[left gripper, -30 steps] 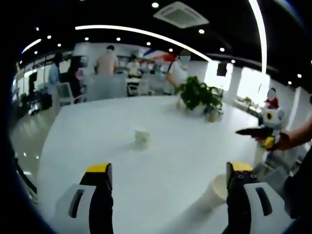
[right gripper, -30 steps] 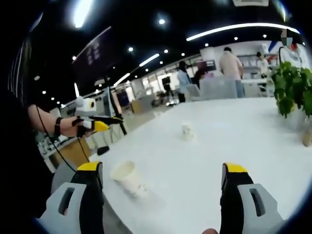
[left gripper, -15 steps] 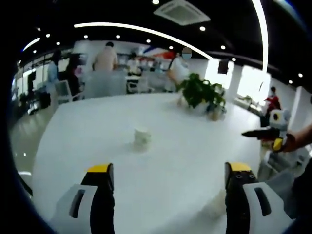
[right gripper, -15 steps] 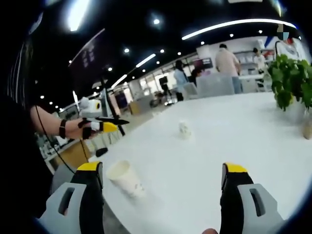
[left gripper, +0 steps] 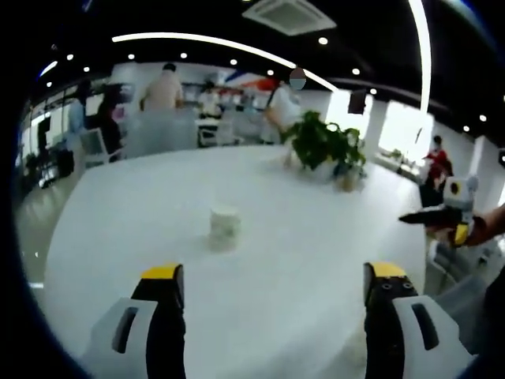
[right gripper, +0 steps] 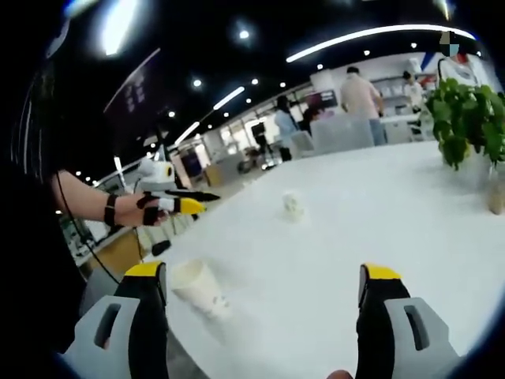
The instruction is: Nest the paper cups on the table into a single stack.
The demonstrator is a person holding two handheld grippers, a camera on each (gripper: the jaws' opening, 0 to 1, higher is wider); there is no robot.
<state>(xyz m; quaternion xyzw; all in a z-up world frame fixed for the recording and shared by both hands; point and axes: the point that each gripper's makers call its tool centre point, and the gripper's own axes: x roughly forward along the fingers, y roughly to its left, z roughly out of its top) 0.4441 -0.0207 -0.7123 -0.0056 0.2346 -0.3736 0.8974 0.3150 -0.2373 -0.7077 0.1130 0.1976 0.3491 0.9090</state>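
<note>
A small white paper cup [left gripper: 224, 227] stands upright on the white table [left gripper: 142, 205], ahead of my left gripper [left gripper: 274, 278], whose jaws are wide apart with nothing between them. My right gripper [left gripper: 406, 218] comes in from the right, held in a hand off the table's edge. In the right gripper view a second paper cup [right gripper: 197, 288] stands near the table's near edge, just right of the left jaw. The first cup [right gripper: 293, 206] stands farther out on the table. My right gripper [right gripper: 264, 275] is open and holds nothing. My left gripper [right gripper: 207, 200] is held above the table's left edge.
A potted green plant [left gripper: 323, 146] sits at the far right of the table, and it is also at the right [right gripper: 465, 118] in the right gripper view. People and chairs [left gripper: 162, 110] are beyond the far edge. An arm with a wristband [right gripper: 102, 209] reaches in from the left.
The left gripper view has moved forward, so the far cup looks nearer and the near cup has slipped behind the right jaw. In the right gripper view the left gripper has advanced to the right.
</note>
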